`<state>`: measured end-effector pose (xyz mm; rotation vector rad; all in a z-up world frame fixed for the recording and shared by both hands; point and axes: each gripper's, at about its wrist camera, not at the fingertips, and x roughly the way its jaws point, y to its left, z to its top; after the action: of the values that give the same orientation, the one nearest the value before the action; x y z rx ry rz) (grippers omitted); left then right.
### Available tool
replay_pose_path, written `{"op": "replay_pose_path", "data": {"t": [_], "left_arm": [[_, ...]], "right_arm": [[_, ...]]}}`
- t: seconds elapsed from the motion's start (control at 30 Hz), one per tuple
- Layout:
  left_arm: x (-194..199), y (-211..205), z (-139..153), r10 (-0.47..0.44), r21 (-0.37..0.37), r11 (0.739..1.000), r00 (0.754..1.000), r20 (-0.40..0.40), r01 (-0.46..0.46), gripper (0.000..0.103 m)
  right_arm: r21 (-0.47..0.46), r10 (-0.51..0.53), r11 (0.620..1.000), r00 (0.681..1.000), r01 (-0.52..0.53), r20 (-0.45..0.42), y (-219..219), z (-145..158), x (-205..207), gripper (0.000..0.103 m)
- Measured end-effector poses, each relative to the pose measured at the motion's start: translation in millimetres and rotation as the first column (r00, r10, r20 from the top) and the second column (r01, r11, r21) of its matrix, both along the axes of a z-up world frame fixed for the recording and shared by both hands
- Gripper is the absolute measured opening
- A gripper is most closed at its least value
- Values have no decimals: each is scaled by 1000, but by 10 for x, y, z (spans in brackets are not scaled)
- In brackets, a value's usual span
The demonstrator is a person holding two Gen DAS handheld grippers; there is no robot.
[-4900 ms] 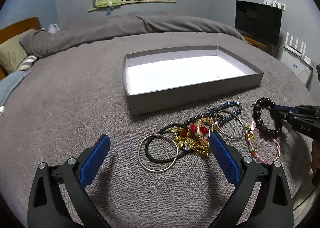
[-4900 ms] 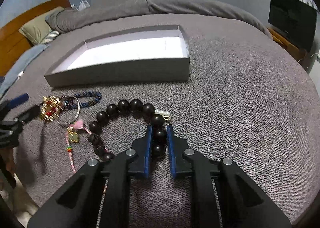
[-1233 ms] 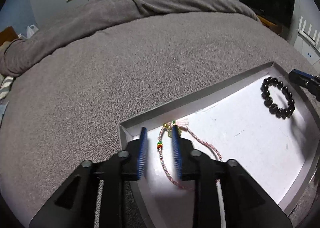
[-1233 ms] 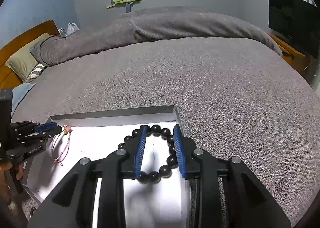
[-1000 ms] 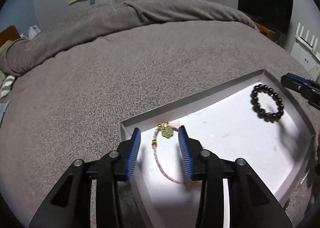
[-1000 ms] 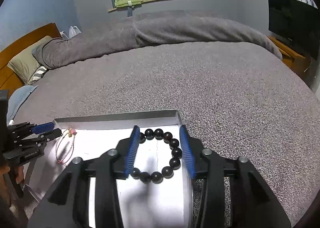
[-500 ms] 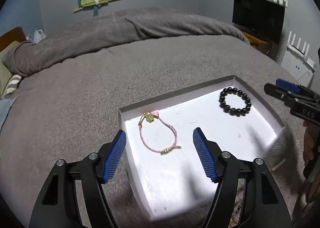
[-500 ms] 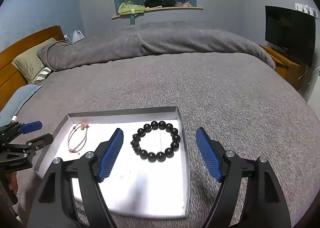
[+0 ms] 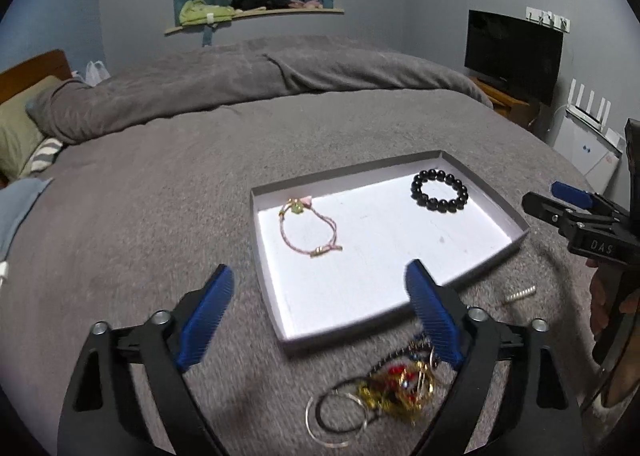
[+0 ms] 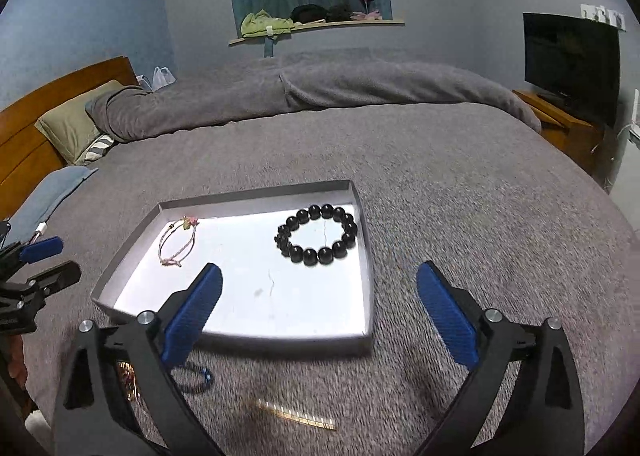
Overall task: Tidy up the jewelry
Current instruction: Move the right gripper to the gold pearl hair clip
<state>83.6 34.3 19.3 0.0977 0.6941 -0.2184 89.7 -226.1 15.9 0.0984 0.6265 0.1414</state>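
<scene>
On the grey bed [image 9: 140,216] lies a shallow grey cardboard tray with a white floor [image 10: 224,203]. A black round-bead bracelet [image 10: 318,234] rests near the tray's far right corner, and a thin pink cord bracelet with a small green charm [image 9: 308,230] near its far left corner. A tangle of gold, red and silver jewelry [image 9: 380,392] sits on the bed just beside the tray's near edge. The left hand-held gripper [image 9: 320,320] and the right hand-held gripper [image 10: 320,312] are both spread wide, holding nothing.
</scene>
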Motion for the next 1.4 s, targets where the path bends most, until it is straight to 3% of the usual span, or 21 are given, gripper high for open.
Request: {"op": "replay_pose_path", "data": {"t": [0.43, 0.57, 0.87, 1.1, 1.4], "left_arm": [[-524, 116, -373, 15, 29, 999, 999, 34, -16, 93], [-653, 180, -499, 2, 7, 1000, 1000, 24, -2, 93], [-691, 359, -809, 48, 7, 999, 999, 1, -48, 93], [-684, 267, -899, -6, 19, 1000, 1000, -8, 7, 93], [-647, 254, -940, -9, 19, 1000, 1000, -26, 9, 93]], "right_arm": [[-60, -53, 997, 998, 56, 45, -190, -202, -457, 97], [-51, -63, 997, 997, 65, 44, -270, -264, -565, 97], [-51, -35, 998, 999, 35, -2, -247, -509, -700, 97], [-71, 5, 997, 999, -7, -35, -107, -650, -684, 97], [-118, 50, 991, 994, -62, -100, 43, -761, -571, 95]]}}
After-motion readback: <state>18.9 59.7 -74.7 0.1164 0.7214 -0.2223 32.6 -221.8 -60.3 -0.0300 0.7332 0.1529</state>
